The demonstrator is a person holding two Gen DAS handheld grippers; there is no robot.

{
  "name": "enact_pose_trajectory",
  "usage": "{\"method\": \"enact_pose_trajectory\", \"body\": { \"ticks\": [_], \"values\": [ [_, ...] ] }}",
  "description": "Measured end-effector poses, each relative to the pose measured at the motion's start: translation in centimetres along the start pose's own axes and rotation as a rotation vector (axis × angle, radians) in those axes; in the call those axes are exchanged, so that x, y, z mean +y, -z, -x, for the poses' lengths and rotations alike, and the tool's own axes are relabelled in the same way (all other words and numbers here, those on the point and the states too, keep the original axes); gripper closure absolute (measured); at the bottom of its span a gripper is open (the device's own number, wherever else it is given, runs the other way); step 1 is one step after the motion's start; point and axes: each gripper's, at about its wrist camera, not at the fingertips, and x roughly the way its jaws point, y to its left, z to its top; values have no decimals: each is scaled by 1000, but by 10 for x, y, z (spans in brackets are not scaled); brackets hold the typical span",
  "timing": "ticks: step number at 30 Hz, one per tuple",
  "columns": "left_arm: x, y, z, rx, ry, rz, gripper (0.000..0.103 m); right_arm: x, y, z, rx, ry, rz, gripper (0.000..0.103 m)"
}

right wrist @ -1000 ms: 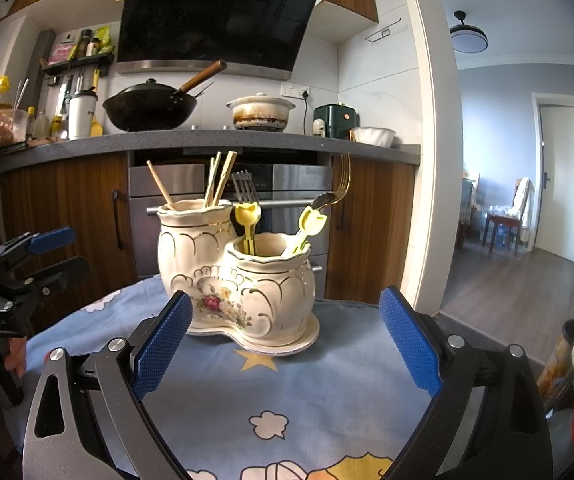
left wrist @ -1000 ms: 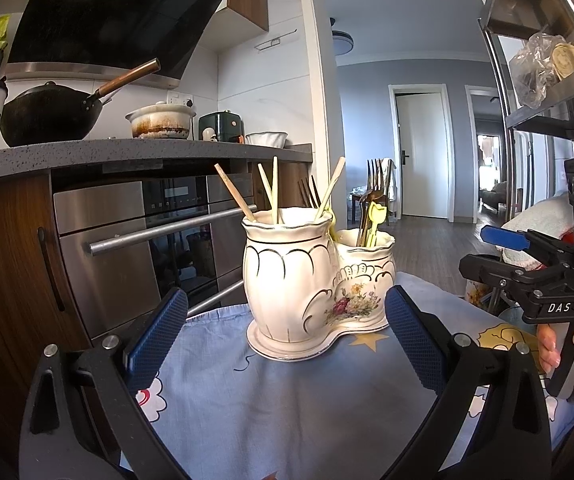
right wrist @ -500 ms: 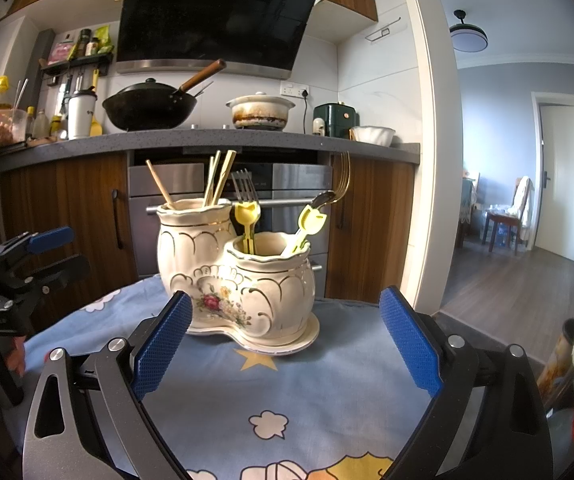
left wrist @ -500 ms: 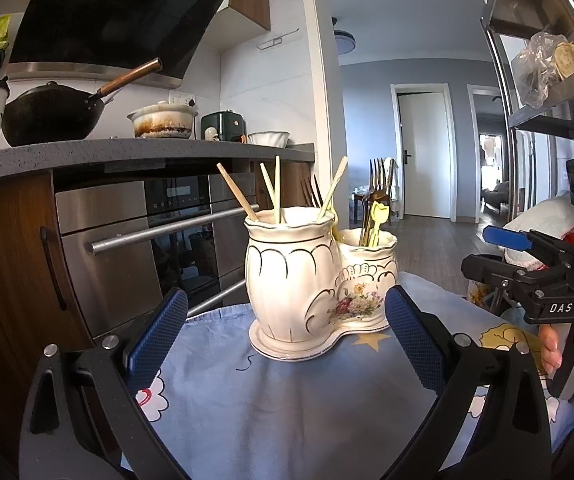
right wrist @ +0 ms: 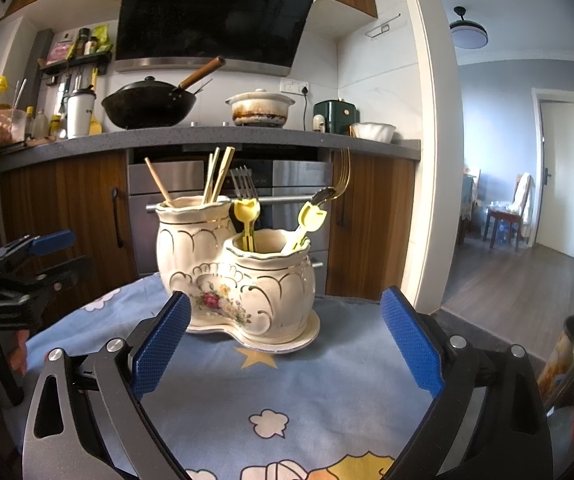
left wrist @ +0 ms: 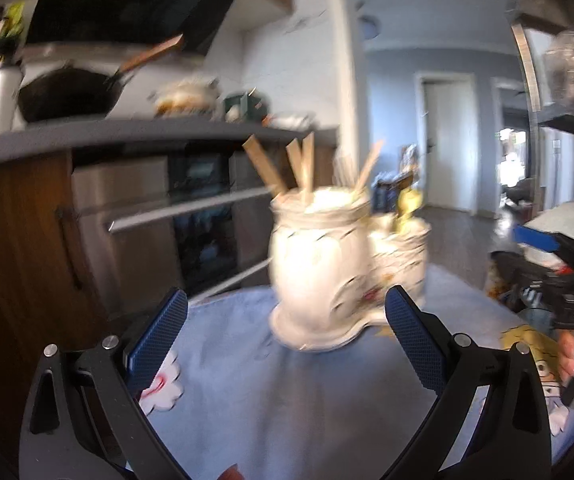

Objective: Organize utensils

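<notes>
right gripper (right wrist: 283,336) and left gripper (left wrist: 285,334) both apart, ceramic holder (right wrist: 239,280) between, oven (right wrist: 231,200) behind

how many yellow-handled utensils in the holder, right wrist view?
2, both in the shorter front cup of the ceramic holder: one yellow handle upright at its left side, one yellow handle leaning right. More could be hidden inside the cups.

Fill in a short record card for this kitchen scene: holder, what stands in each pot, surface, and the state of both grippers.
Holder: cream double-pot ceramic holder, upright
Taller pot: wooden chopsticks
Shorter pot: yellow-handled utensils, metal forks
Surface: blue patterned cloth
Left gripper: open, empty
Right gripper: open, empty
Left view: motion-blurred
</notes>
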Motion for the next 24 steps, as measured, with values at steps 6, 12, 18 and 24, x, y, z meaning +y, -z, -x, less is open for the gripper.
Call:
{"method": "enact_pose_trajectory", "body": {
  "ticks": [6, 12, 18, 24],
  "values": [
    [8, 8, -68, 386, -36, -39, 5, -2, 3, -15, 77, 15, -22, 5],
    [7, 15, -124, 590, -74, -80, 5, -5, 4, -19, 99, 11, -36, 5],
    [14, 24, -135, 640, -24, -24, 4, -8, 2, -21, 108, 7, -44, 5],
    [16, 26, -134, 643, -17, -14, 4, -8, 2, -20, 104, 2, -51, 5]
  ]
}}
